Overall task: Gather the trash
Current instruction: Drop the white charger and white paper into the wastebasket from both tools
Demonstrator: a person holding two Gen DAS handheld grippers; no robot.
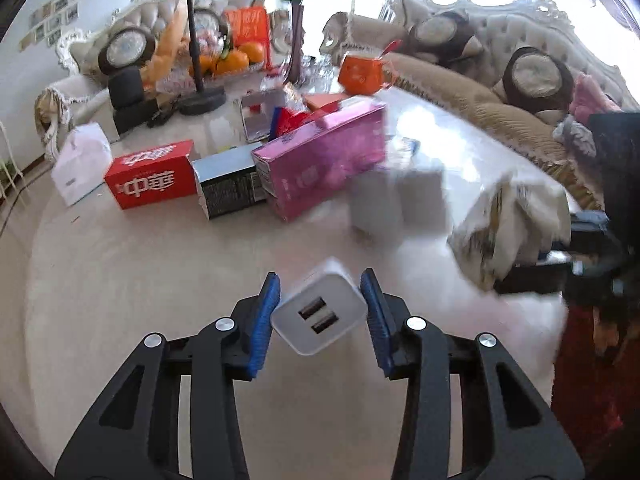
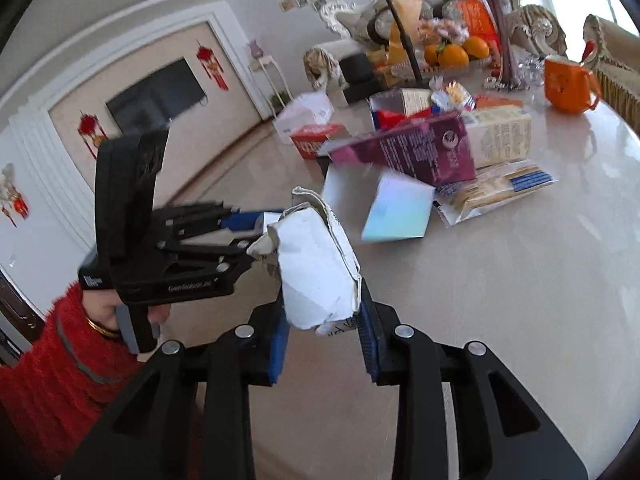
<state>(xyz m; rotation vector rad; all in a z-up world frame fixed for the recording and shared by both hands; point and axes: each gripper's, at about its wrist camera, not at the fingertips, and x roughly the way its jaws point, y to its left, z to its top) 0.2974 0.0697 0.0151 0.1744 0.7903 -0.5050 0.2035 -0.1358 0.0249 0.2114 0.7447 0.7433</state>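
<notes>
My left gripper (image 1: 320, 312) clamps a white USB charger (image 1: 319, 317). My right gripper (image 2: 322, 316) clamps a crumpled white carton (image 2: 316, 272) above the table (image 2: 500, 280).

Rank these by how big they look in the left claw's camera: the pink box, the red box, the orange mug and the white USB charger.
1. pink box, clearly the largest.
2. red box and white USB charger look about alike; the charger sits right at the lens between the left claw pads, so I won't rank them.
3. orange mug, smallest, but farthest away.

A home living room: ornate tufted sofas (image 1: 500, 36) curve behind the marble worktop (image 1: 160, 272), with a wall-mounted television (image 2: 158, 94) flanked by red hanging ornaments (image 2: 210, 64).
</notes>
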